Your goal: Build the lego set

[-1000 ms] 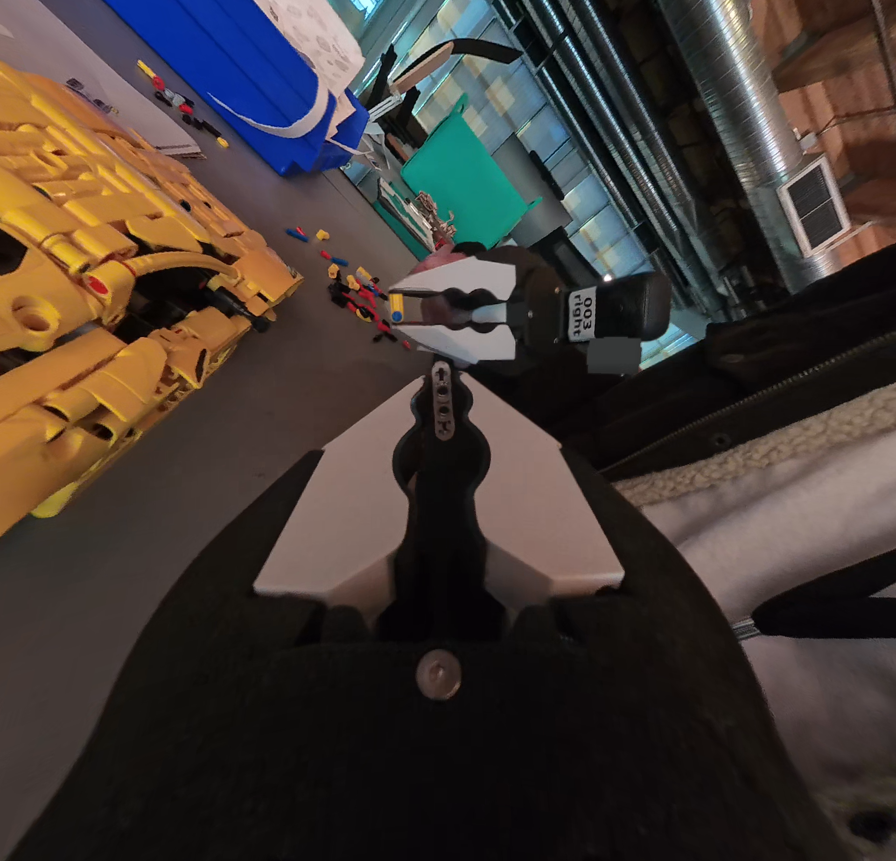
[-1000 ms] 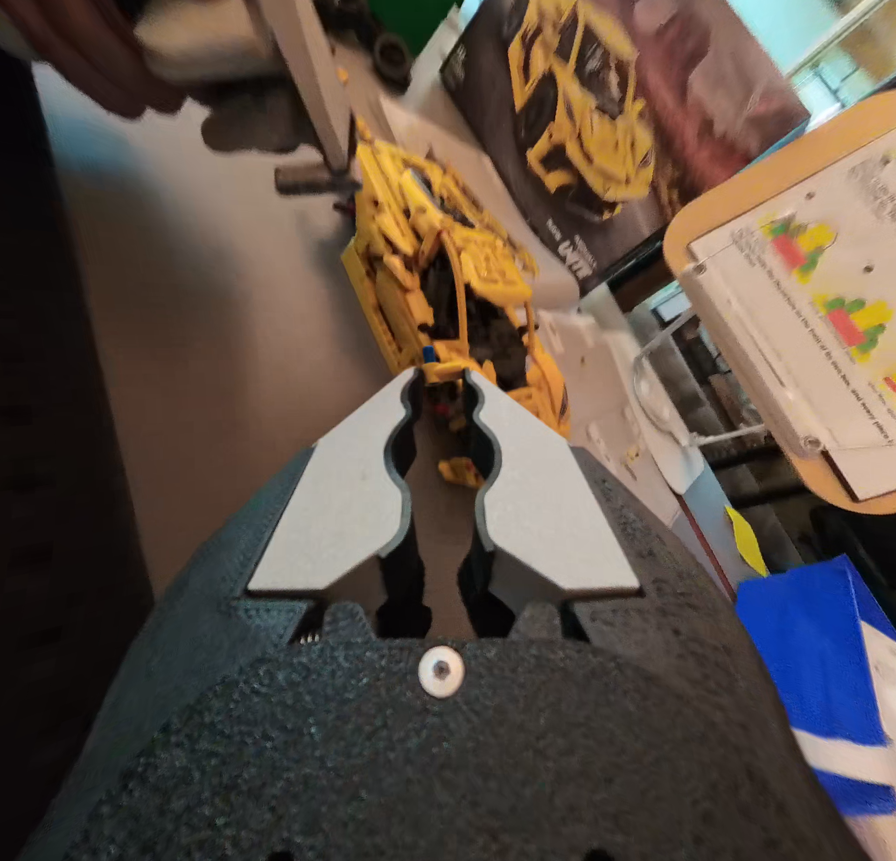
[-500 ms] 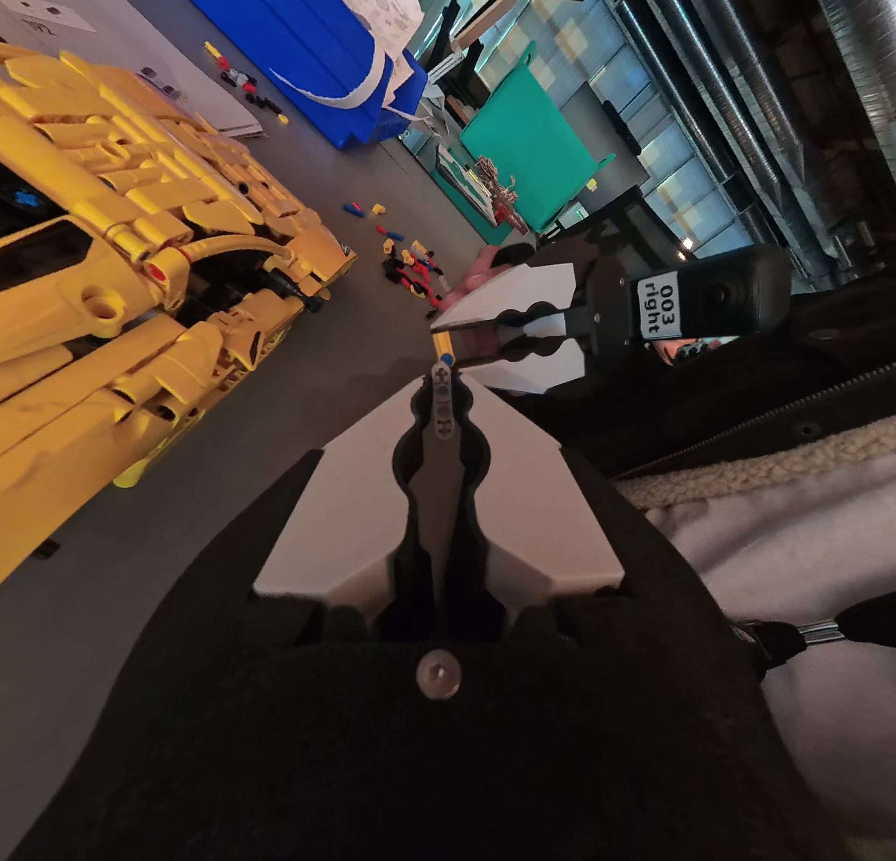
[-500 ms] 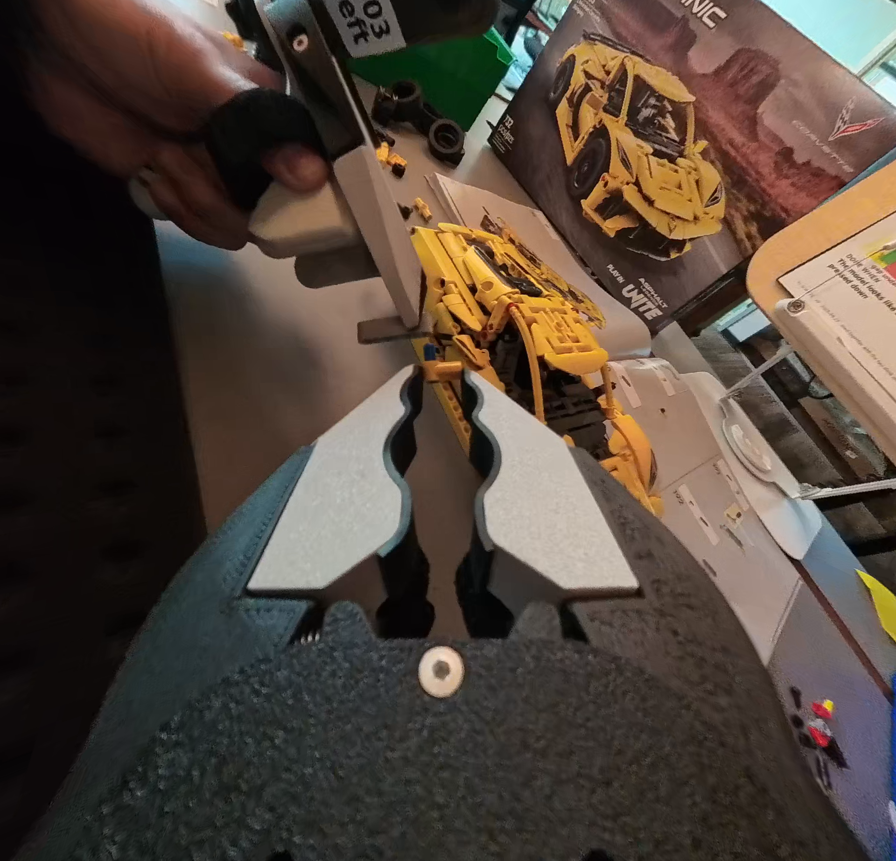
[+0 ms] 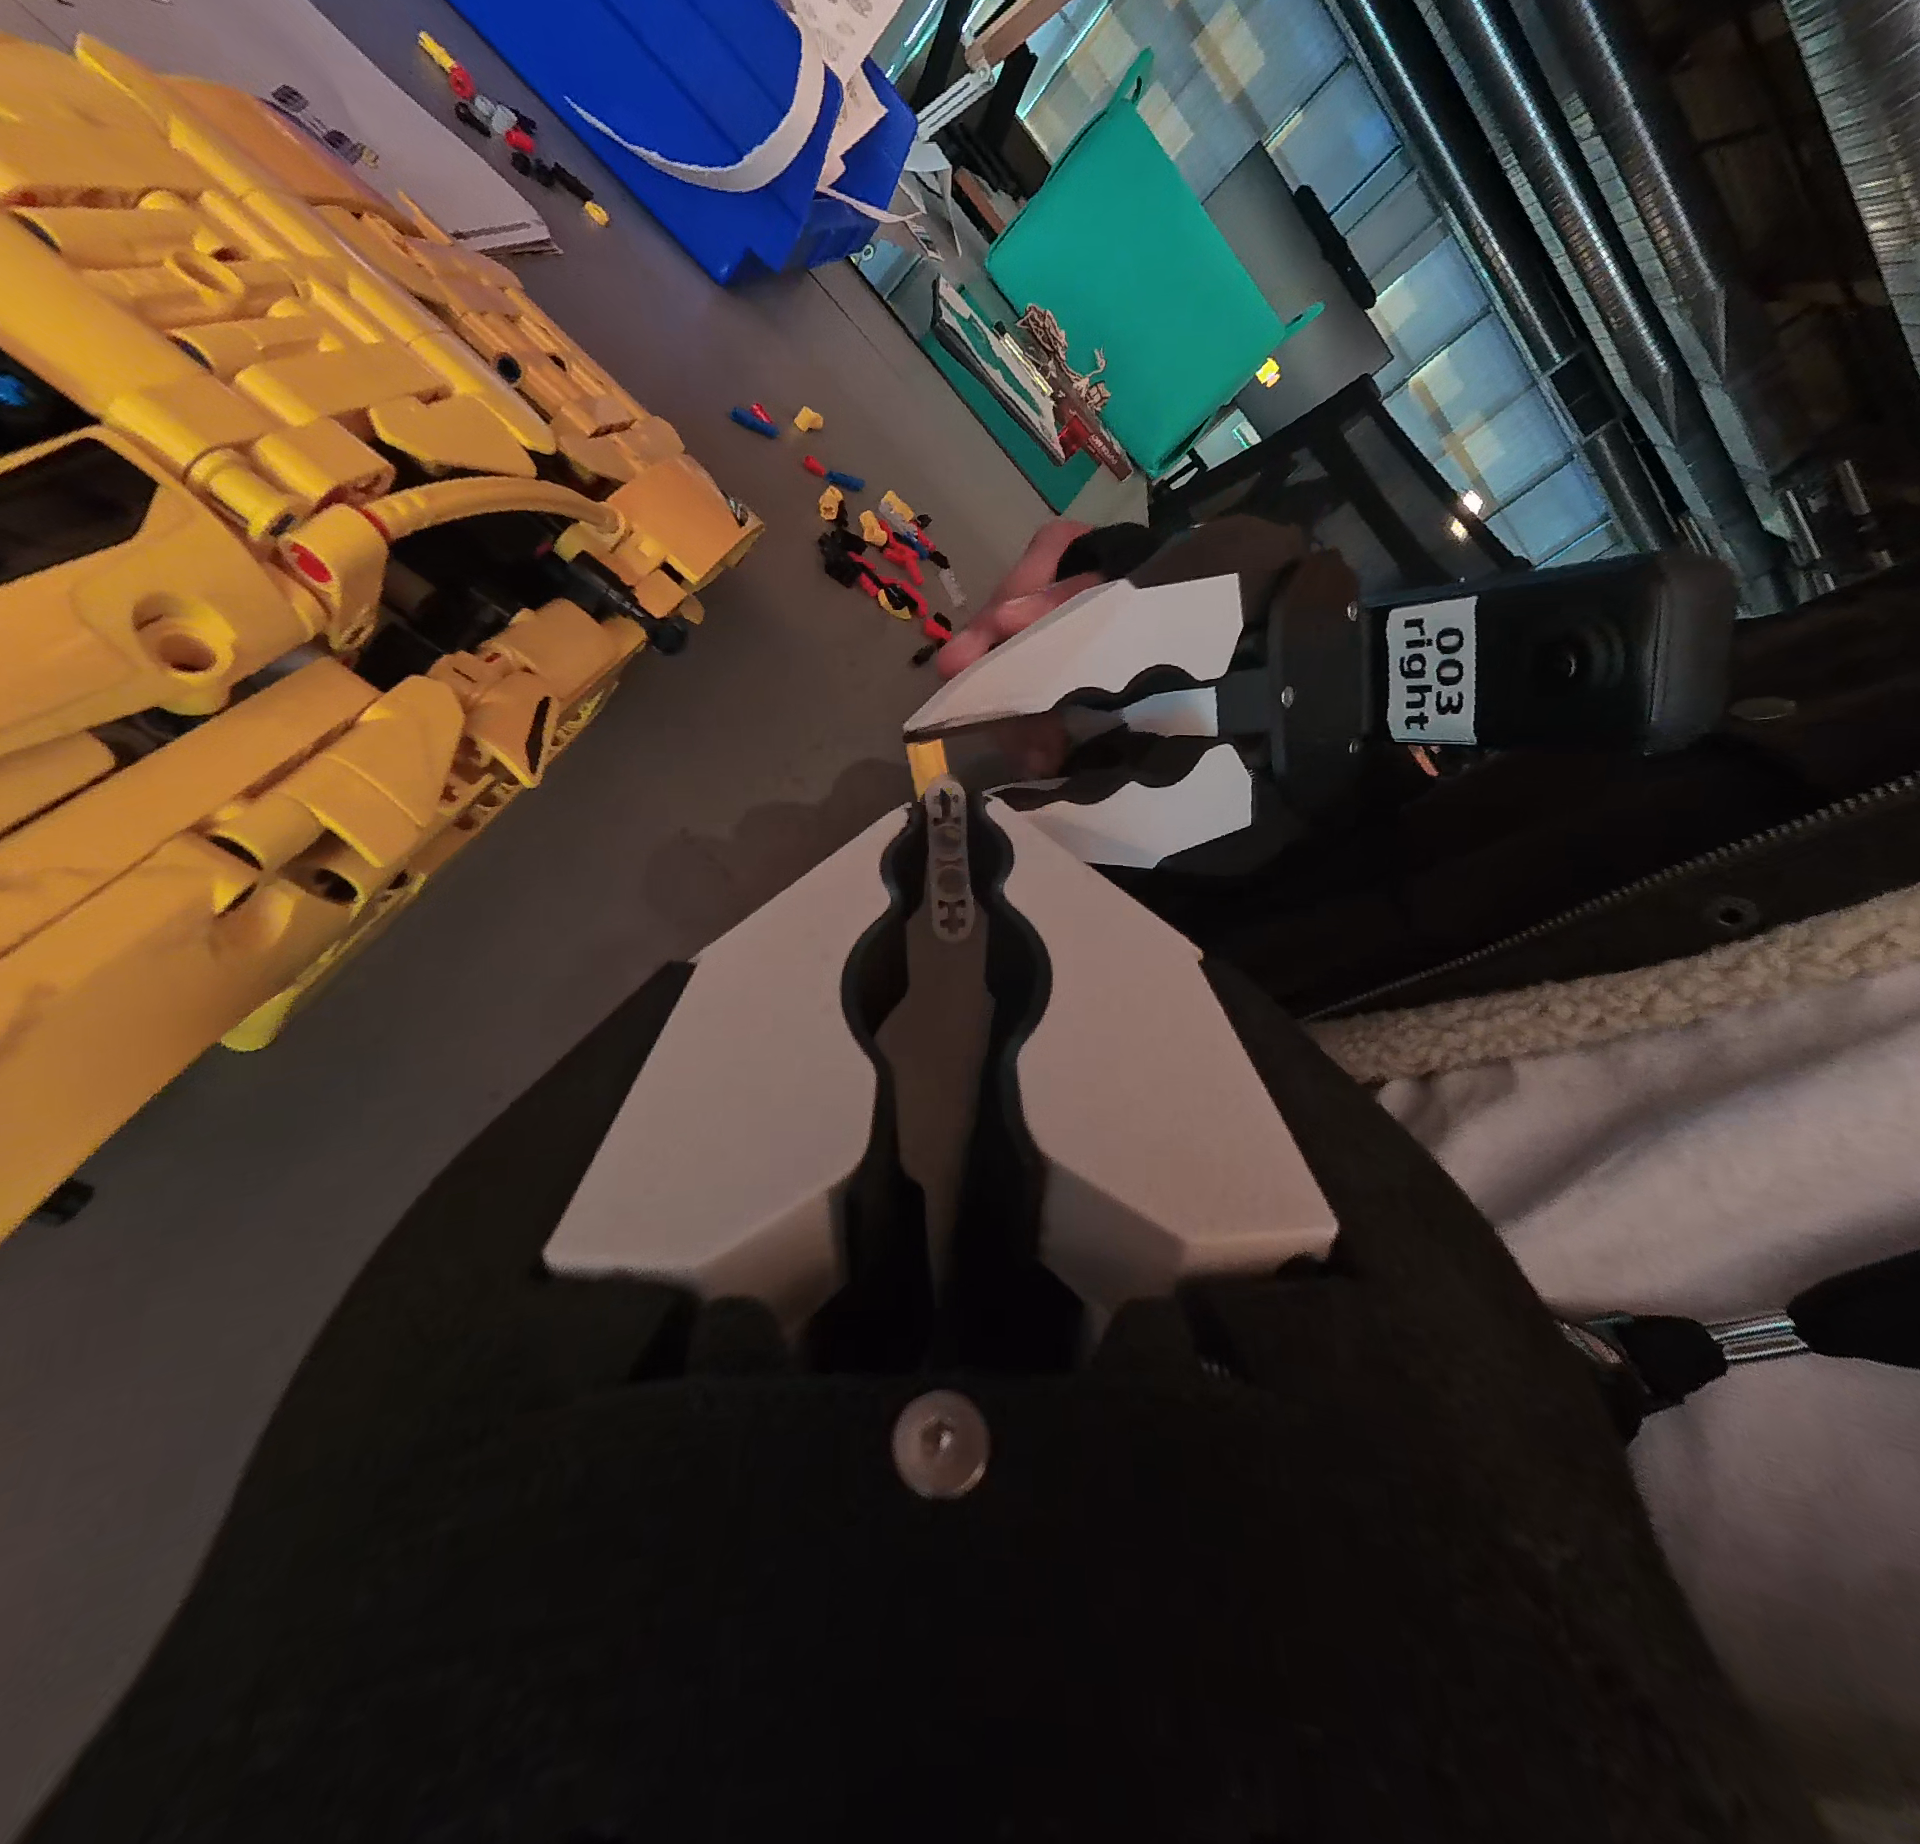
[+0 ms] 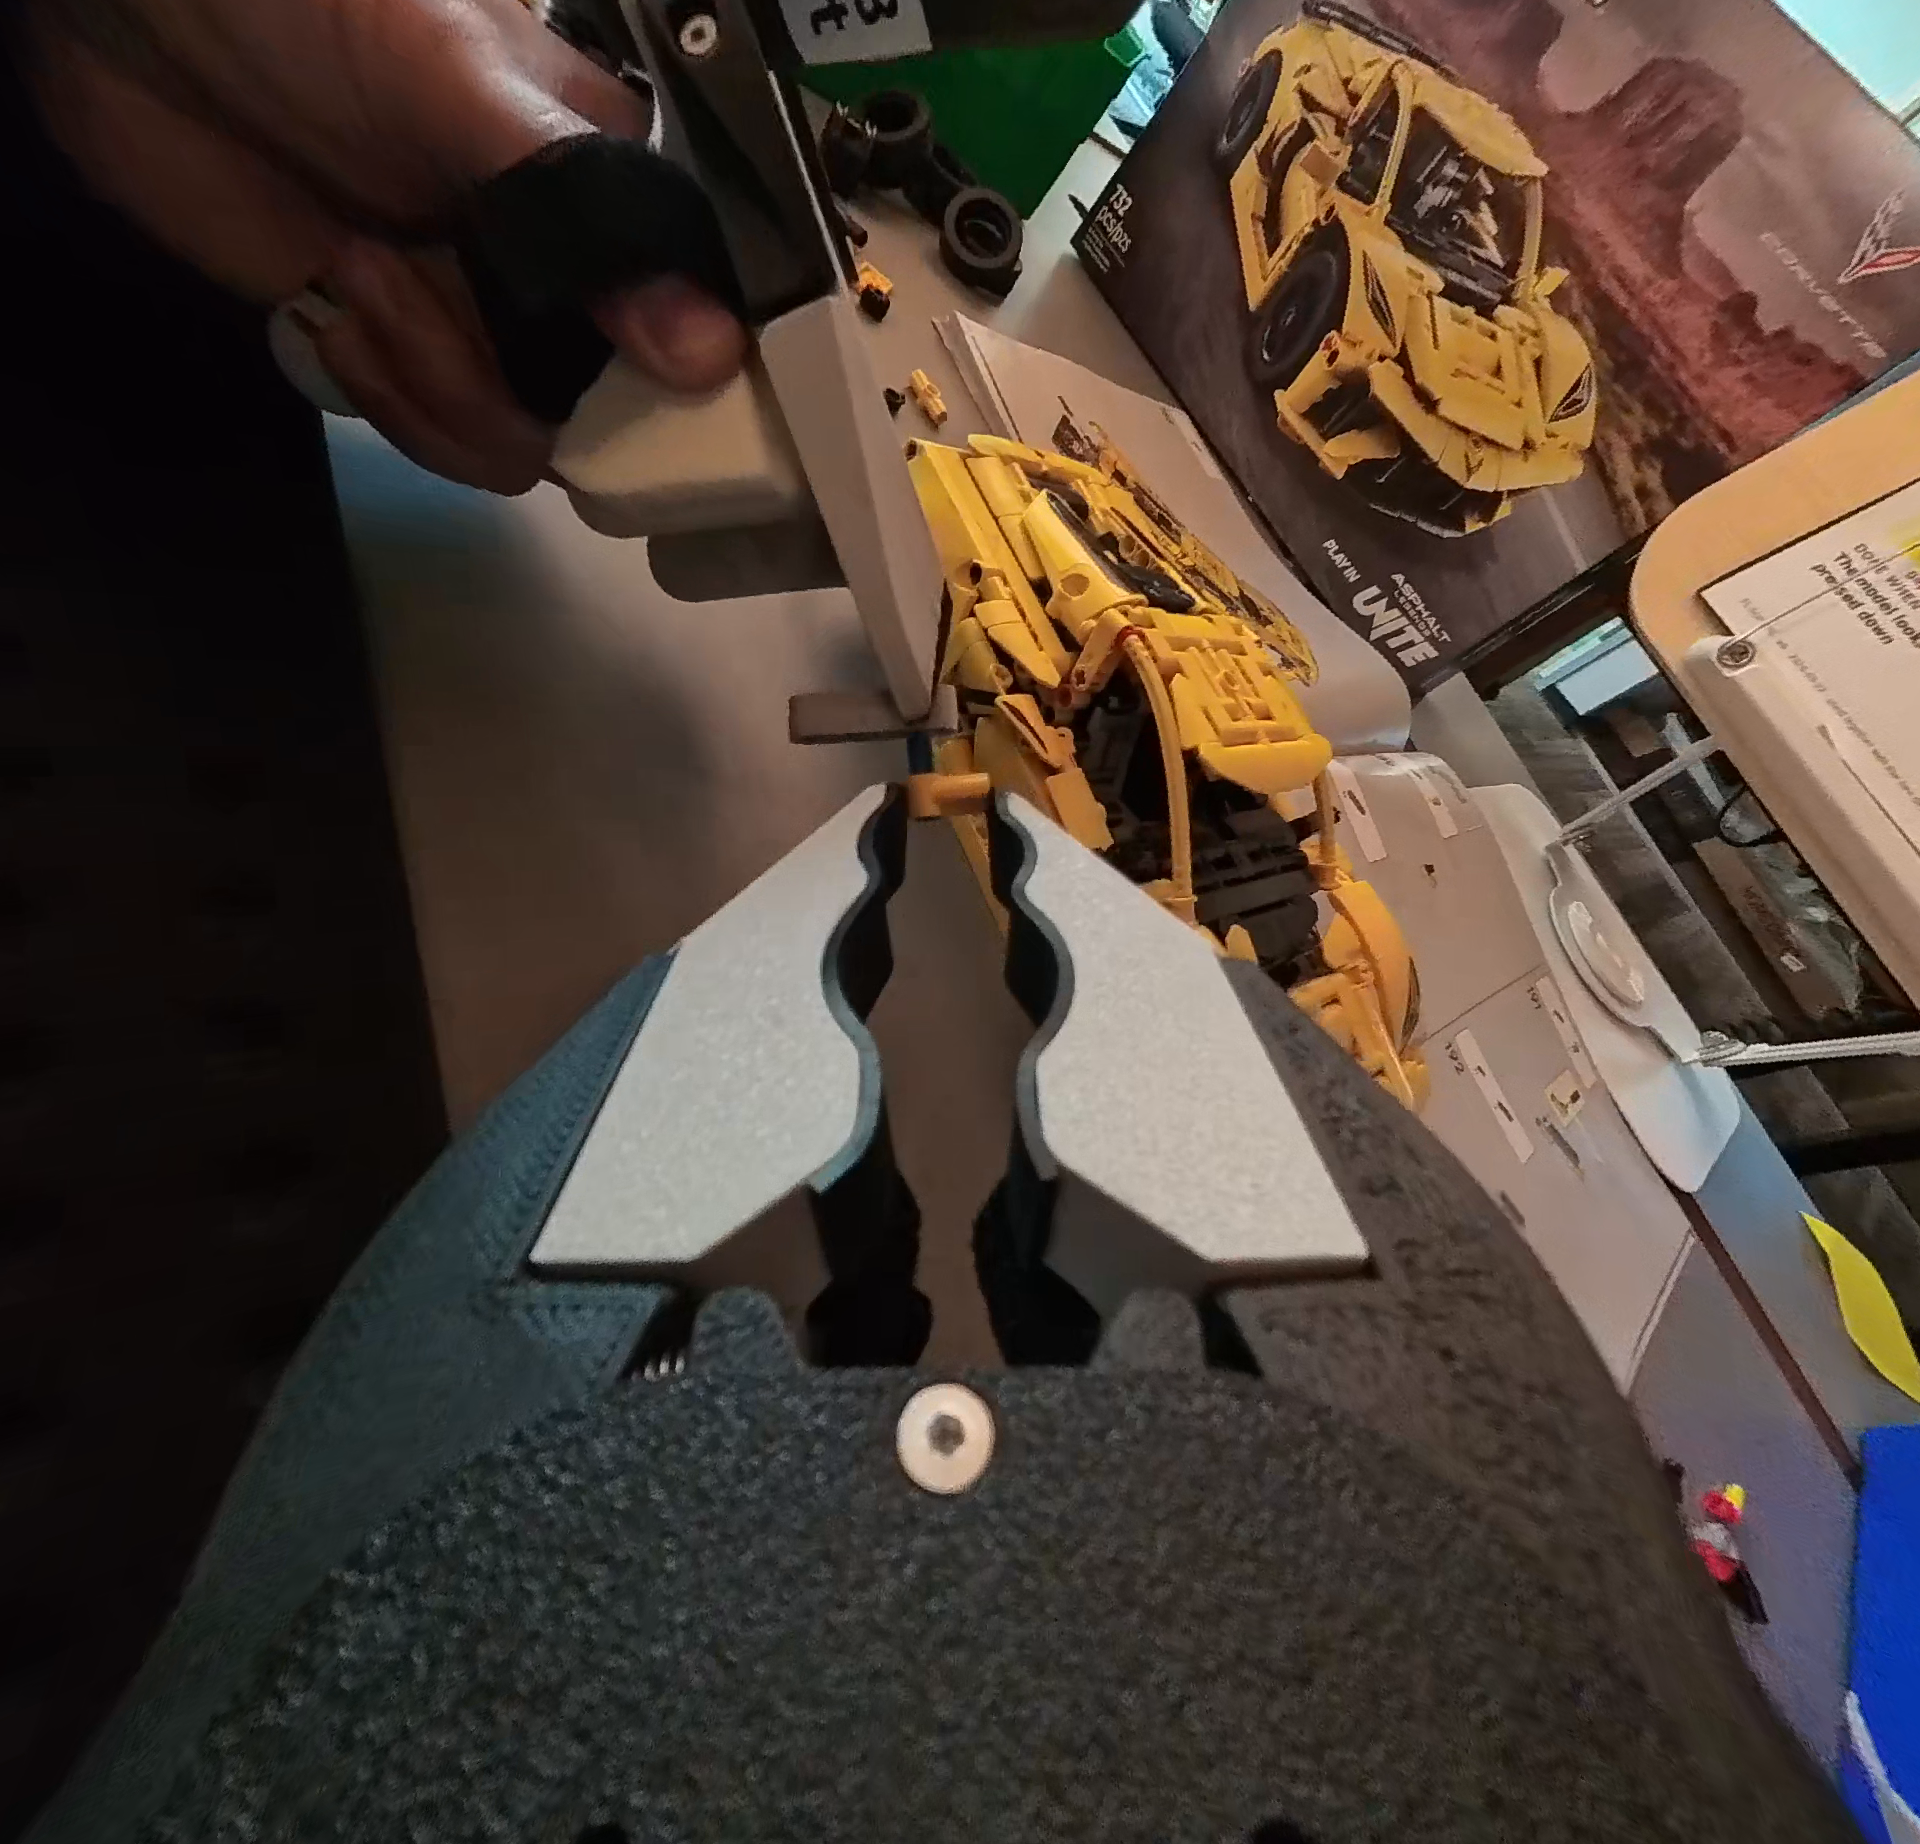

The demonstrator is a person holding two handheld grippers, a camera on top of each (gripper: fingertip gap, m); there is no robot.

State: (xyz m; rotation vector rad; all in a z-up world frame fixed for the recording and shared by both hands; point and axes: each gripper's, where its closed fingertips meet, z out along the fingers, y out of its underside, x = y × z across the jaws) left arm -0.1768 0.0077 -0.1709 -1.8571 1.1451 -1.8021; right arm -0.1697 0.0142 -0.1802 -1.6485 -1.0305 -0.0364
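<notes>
My left gripper [image 5: 948,818] is shut on a small grey beam with holes [image 5: 948,869], which sticks out past its tips. My right gripper [image 6: 940,807] is shut on a small yellow connector with a blue pin [image 6: 943,793]. The two grippers meet tip to tip above the table. The yellow connector [image 5: 925,760] touches the end of the grey beam [image 6: 831,719]. The right gripper also shows in the left wrist view [image 5: 951,766], and the left gripper in the right wrist view [image 6: 894,693]. The partly built yellow car [image 5: 260,547] [image 6: 1143,703] lies on the grey table just beyond.
Loose small pieces [image 5: 883,547] lie scattered near the car's nose. A blue bin [image 5: 675,80] stands behind. The set's box [image 6: 1507,236], black tyres [image 6: 977,225], an open instruction booklet [image 6: 1475,963] and a green bin [image 6: 966,111] surround the car. A hand [image 6: 364,184] holds the left gripper. My left and right fingertips are right by each other.
The two grippers have come closer together. The yellow connector now touches the end of the grey beam. Both stay shut on their pieces.
</notes>
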